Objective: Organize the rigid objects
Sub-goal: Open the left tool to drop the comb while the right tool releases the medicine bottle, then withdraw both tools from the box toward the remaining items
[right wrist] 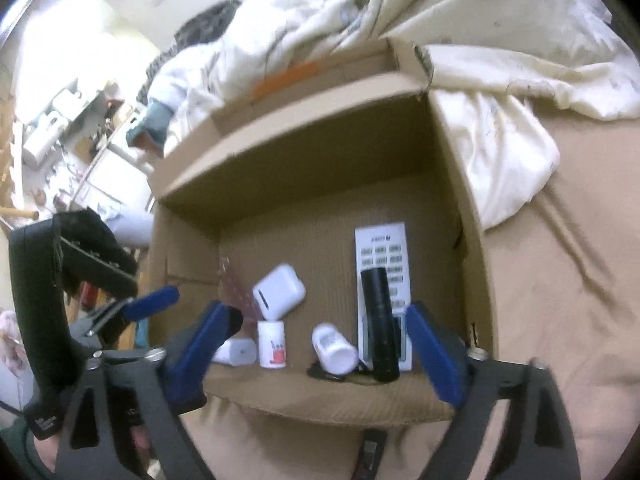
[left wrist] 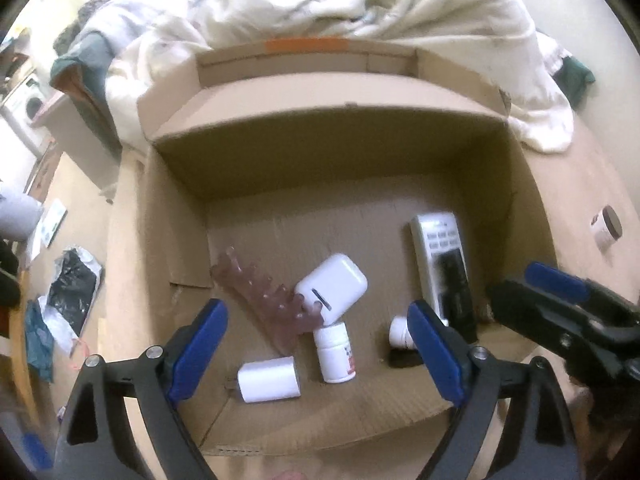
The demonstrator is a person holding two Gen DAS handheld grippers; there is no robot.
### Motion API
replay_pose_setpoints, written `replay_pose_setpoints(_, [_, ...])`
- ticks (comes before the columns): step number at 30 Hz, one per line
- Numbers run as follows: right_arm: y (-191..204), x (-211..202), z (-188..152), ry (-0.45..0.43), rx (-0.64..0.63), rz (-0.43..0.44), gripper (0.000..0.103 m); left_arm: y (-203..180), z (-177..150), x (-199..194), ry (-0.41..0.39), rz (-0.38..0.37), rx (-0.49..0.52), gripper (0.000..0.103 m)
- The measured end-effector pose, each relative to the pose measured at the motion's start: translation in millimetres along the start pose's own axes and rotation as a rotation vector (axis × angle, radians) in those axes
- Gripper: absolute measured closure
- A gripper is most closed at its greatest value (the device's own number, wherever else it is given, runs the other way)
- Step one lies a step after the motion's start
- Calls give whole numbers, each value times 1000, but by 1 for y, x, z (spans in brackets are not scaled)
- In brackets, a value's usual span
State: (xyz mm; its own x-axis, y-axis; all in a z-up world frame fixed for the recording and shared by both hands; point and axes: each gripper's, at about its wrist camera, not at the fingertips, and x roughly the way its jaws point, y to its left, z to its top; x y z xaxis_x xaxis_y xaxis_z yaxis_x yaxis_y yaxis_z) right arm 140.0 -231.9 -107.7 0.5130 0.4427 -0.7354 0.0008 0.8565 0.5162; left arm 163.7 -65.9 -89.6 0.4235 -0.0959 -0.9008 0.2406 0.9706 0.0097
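Cardboard box [left wrist: 168,216], open-topped, white bottles [left wrist: 335,354], remote [left wrist: 442,256] inside

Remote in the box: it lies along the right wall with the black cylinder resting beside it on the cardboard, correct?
Not quite. In the right wrist view the black cylinder lies on top of the remote, not beside it. The remote does lie along the box's right wall.

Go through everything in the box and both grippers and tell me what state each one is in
Brown cardboard box: open, flaps up.
White earbud case: closed, leaning on the pink comb.
Translucent pink plastic comb: lying flat.
White pill bottle with red label: capped, upright.
White plug adapter: on its side.
Black cylinder: lying on the white remote.
Left hand-held gripper: open, empty.
Right hand-held gripper: open, empty.
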Motion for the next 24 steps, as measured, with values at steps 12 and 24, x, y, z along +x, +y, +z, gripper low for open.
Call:
replay_pose_setpoints(12, [-3, -10, 5, -67, 5, -34, 0, -3, 3, -4, -25, 33, 20, 12])
replay_pose_setpoints(24, [-7, -22, 2, -112, 16, -54, 0, 9, -1, -21, -73, 27, -15, 12])
